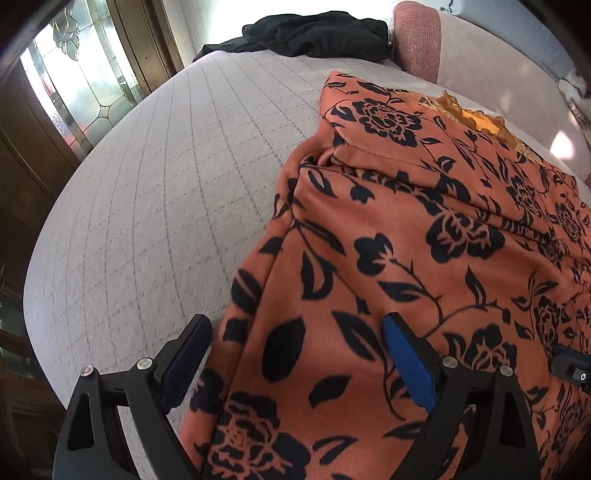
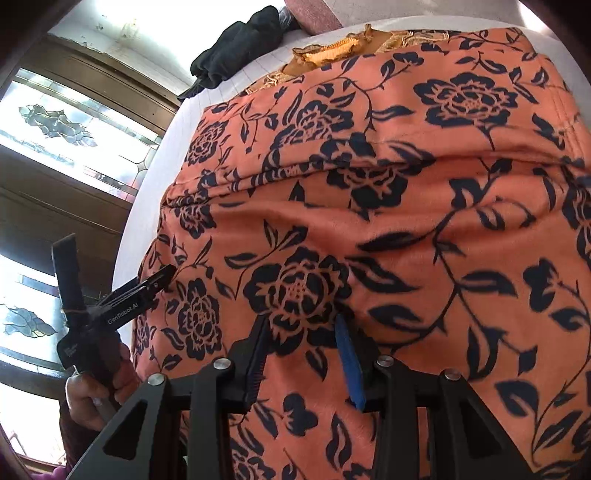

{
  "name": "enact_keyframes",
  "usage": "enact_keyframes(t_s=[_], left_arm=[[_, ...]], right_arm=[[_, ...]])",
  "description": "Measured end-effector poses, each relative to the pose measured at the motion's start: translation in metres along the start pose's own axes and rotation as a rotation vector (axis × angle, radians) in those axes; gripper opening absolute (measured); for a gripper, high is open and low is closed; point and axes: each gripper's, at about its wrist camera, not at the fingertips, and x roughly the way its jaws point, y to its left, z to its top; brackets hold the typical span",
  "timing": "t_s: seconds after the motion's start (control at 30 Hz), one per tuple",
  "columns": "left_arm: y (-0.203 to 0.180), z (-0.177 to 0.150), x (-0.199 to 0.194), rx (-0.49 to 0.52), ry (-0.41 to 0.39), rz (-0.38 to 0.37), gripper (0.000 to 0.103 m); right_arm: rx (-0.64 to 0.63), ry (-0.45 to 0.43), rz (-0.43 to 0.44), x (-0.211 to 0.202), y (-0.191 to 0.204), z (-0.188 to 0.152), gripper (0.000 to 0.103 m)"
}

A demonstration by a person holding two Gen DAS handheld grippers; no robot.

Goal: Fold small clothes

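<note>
A pale bed (image 1: 147, 206) fills the left view, with a glass door (image 1: 77, 85) at upper left. An orange cloth (image 1: 388, 258) with dark flowers lies on the bed, filling the right side. The left gripper (image 1: 295, 354) is wide open, and the cloth edge lies between its fingers. The right gripper (image 2: 306, 358) is partly open over a cloth fold; I cannot tell if it pinches it. A black cloth (image 1: 314, 33) lies at the top.

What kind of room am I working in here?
Probably a home bedroom or living room: a quilted grey bed or sofa surface, leaded-glass wooden doors, and a pink cushion beyond the floral garment.
</note>
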Motion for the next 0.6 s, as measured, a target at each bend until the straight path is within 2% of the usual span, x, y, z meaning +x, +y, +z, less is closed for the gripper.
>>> enact_keyframes(t_s=[0.13,0.27,0.4,0.43,0.47,0.5,0.57,0.6], left_arm=[[0.005,-0.024,-0.01,0.026,-0.01,0.011,0.094],[0.009,-0.053,-0.022,0.064,-0.014,0.039,0.094],[0.018,-0.079,-0.034,0.079,-0.015,0.053,0.094],[0.02,-0.085,-0.036,0.08,-0.015,0.053,0.094],[0.023,-0.09,-0.038,0.08,-0.012,0.055,0.094],[0.025,-0.094,-0.04,0.077,-0.008,0.054,0.094],[0.028,-0.1,-0.043,0.07,0.002,0.052,0.094],[0.03,-0.104,-0.044,0.066,0.009,0.051,0.094]], right_arm=[[-0.032,0.009,0.015,-0.003,0.01,-0.032,0.042],[-0.04,0.042,0.075,-0.003,0.018,-0.059,0.043],[-0.051,0.046,0.08,-0.006,0.028,-0.088,0.043],[-0.045,0.065,0.113,-0.005,0.028,-0.094,0.042],[-0.017,0.136,0.18,0.001,0.027,-0.103,0.042],[-0.008,0.163,0.199,0.006,0.027,-0.112,0.038],[-0.034,0.128,0.129,0.004,0.034,-0.128,0.03],[-0.037,0.131,0.128,0.003,0.036,-0.134,0.03]])
